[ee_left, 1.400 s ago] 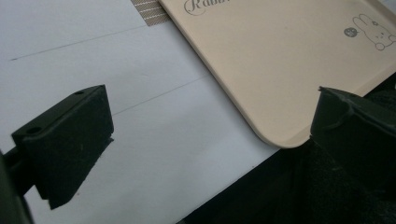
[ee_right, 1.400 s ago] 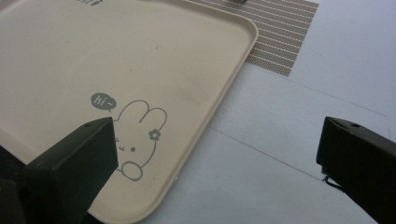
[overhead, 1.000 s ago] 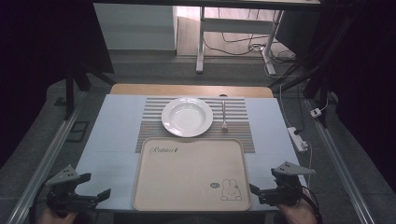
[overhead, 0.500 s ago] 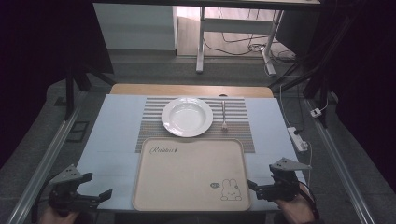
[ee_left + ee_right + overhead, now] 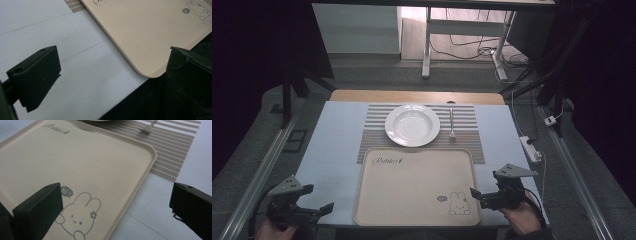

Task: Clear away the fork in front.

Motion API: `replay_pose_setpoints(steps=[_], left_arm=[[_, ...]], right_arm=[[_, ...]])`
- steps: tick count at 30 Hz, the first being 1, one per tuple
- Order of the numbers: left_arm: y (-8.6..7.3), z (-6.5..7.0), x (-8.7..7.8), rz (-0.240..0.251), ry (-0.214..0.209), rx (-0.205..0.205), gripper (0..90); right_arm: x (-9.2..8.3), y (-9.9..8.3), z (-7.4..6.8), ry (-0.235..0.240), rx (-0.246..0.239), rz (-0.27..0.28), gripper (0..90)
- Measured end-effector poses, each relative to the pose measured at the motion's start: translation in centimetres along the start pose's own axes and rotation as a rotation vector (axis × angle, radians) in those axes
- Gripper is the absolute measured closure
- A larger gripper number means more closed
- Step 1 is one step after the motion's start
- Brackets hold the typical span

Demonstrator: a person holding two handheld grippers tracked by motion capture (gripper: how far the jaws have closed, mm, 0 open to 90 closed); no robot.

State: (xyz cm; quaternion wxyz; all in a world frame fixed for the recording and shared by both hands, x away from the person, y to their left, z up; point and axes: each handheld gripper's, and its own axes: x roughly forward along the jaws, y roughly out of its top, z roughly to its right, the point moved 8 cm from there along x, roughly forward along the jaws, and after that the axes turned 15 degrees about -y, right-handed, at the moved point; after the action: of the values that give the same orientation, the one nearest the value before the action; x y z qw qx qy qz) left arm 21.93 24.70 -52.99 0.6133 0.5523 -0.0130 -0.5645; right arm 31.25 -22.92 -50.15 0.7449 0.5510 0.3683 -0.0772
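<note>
The beige tray (image 5: 414, 187) nearest my tongs lies flat at the table's near edge, empty, with rounded corners, a printed rabbit in its near right corner and script lettering at its far left.

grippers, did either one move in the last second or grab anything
Both shifted only slightly. The left gripper sank a little toward the near table edge, and the right gripper eased a little toward the near right corner of the beige tray. Both stayed open and took hold of nothing. The tray, white plate and fork kept their places.
</note>
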Motion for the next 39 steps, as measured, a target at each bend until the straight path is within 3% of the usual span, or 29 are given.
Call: replay_pose_setpoints(steps=[9, 22, 27, 34, 39], left_arm=[[0.1, 0.0, 0.1, -0.005, -0.005, -0.003, 0.0], [0.0, 0.0, 0.2, -0.016, -0.006, 0.0, 0.0], [0.0, 0.0, 0.3, -0.017, -0.004, -0.001, 0.0], [0.0, -0.1, 0.2, -0.017, -0.003, -0.004, 0.0], [0.0, -0.1, 0.2, -0.015, -0.003, -0.008, 0.0]], right_arm=[[1.1, 0.9, -0.1, -0.007, -0.029, -0.012, 0.0], [3.2, 1.9, -0.1, -0.003, -0.009, -0.043, 0.0], [4.2, 2.5, 0.1, -0.003, -0.022, -0.046, 0.0], [5.9, 3.4, 0.5, -0.033, -0.042, -0.054, 0.0], [7.3, 4.1, 1.2, -0.063, -0.023, -0.054, 0.0]])
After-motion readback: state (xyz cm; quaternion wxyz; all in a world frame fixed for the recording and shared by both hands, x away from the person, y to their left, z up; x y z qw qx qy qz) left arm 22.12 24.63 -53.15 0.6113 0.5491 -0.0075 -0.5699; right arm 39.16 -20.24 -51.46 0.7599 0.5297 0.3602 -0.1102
